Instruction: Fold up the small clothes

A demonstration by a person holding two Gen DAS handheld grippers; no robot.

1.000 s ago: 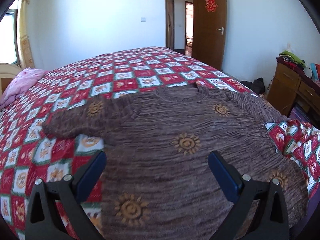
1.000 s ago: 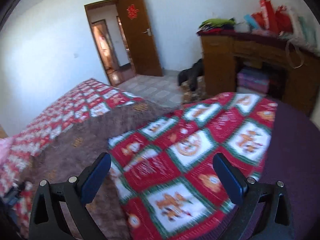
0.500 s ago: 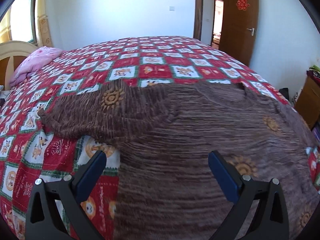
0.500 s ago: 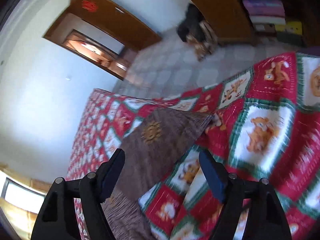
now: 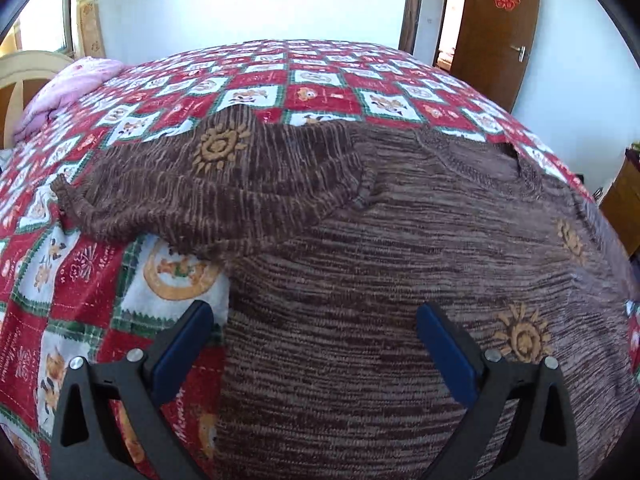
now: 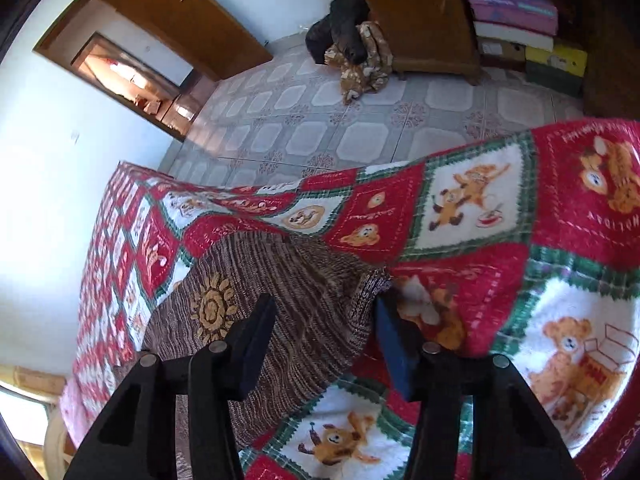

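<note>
1. Sweater: a brown, streaky knit with golden sun motifs, spread flat on the red, white and green bear-patterned blanket and filling the centre and lower right of the left wrist frame. One sleeve stretches toward the left of the frame, its cuff at the far left end.
2. Left gripper, at the bottom of the frame, has its blue-padded jaws spread wide. One finger is over the blanket, the other over the knit, and nothing is pinched.
3. Right gripper has its jaws closing around the other sleeve's cuff, which lies between them. The pads are not yet pressing on it.
4. Left wrist view alone shows the neckline, a pink pillow at upper left and the open door at upper right.
5. Right wrist view alone shows the tiled floor, a wooden cabinet at the top and a heap of dark and tan cloth beside it.
</note>
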